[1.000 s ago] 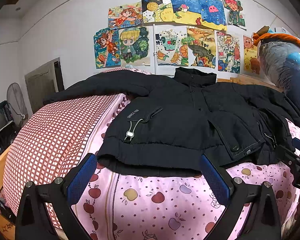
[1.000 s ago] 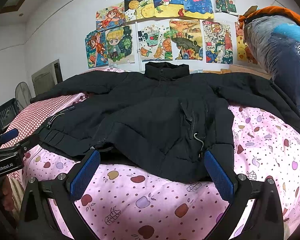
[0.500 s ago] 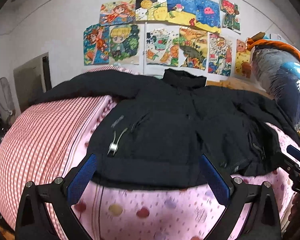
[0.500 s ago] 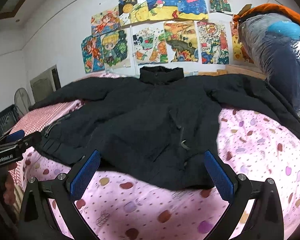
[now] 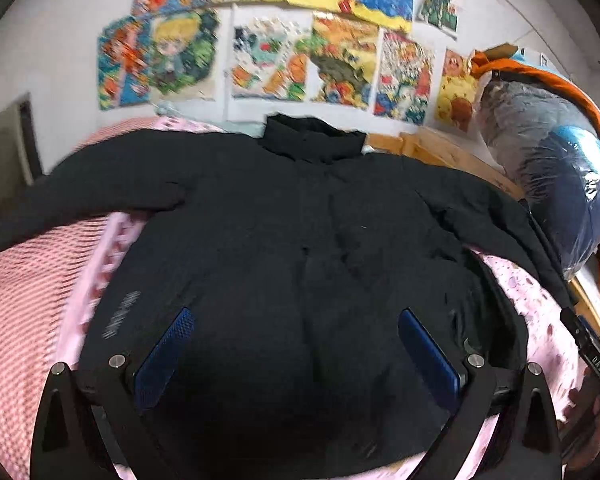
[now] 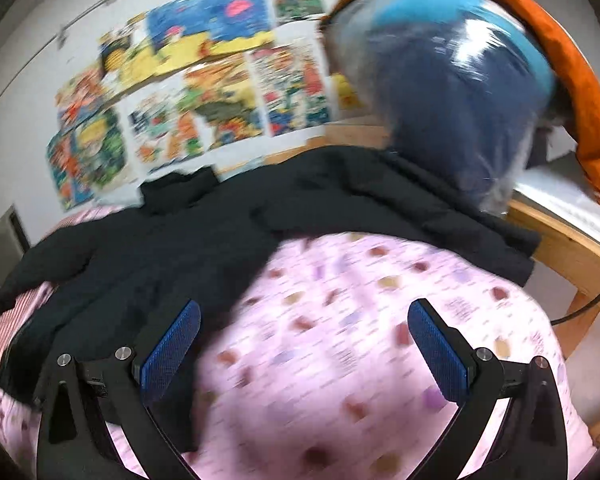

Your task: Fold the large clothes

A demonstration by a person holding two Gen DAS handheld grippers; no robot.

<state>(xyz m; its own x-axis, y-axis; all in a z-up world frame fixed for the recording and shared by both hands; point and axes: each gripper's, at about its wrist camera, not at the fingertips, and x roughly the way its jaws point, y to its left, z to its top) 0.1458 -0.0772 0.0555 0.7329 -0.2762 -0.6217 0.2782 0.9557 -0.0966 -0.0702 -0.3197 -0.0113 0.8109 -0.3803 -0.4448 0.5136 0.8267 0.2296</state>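
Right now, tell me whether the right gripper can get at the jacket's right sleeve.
Probably yes. The right gripper is open over bare pink sheet, and the sleeve lies flat ahead with nothing between. The plastic-wrapped bundle sits close behind it.

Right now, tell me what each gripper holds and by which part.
Nothing is held. The left gripper is open over the black jacket; the right gripper is open over the pink bedsheet.

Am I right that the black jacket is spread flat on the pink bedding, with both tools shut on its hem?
Not quite: neither tool is shut. The left wrist view shows the left tool open above the black jacket, and the right wrist view shows the right tool open over the pink bedding. The jacket does lie spread flat.
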